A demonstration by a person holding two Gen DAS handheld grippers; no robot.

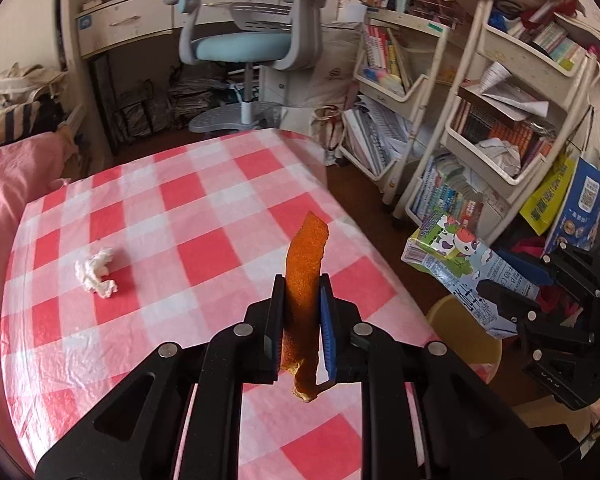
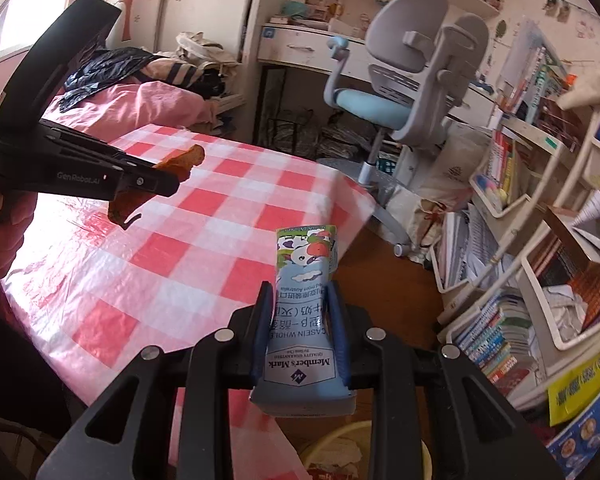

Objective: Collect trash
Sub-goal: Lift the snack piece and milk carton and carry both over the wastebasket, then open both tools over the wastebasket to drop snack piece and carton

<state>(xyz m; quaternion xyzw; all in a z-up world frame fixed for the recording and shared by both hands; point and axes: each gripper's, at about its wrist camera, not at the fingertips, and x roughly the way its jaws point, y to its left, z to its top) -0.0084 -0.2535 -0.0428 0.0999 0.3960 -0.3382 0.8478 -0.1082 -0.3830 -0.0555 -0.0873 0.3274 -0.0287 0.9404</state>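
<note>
Left wrist view: left gripper (image 1: 300, 292) pinches an orange peel strip (image 1: 305, 264) (lower end behind the jaws) above the checked tablecloth (image 1: 204, 208); a crumpled tissue (image 1: 97, 274) lies far left. Right gripper (image 2: 302, 300) clamps a milk carton (image 2: 306, 304) over a partly cut-off yellow bin (image 2: 340, 452).

The checked table (image 1: 180, 208) lies open save one crumpled tissue (image 1: 96, 274) — book carts (image 1: 496, 120) crowd its right edge.

A crumpled tissue (image 1: 96, 275) lay on the table (image 1: 204, 208), to the left of the left gripper (image 1: 300, 300), which held a peel (image 1: 305, 276) above the tabletop. The right gripper (image 2: 300, 304) held a milk carton (image 2: 306, 308) past the table's right edge, above a bin (image 2: 336, 450) on the floor. A chair (image 1: 256, 36) stood behind the table, shelves (image 1: 500, 120) to its right.
</note>
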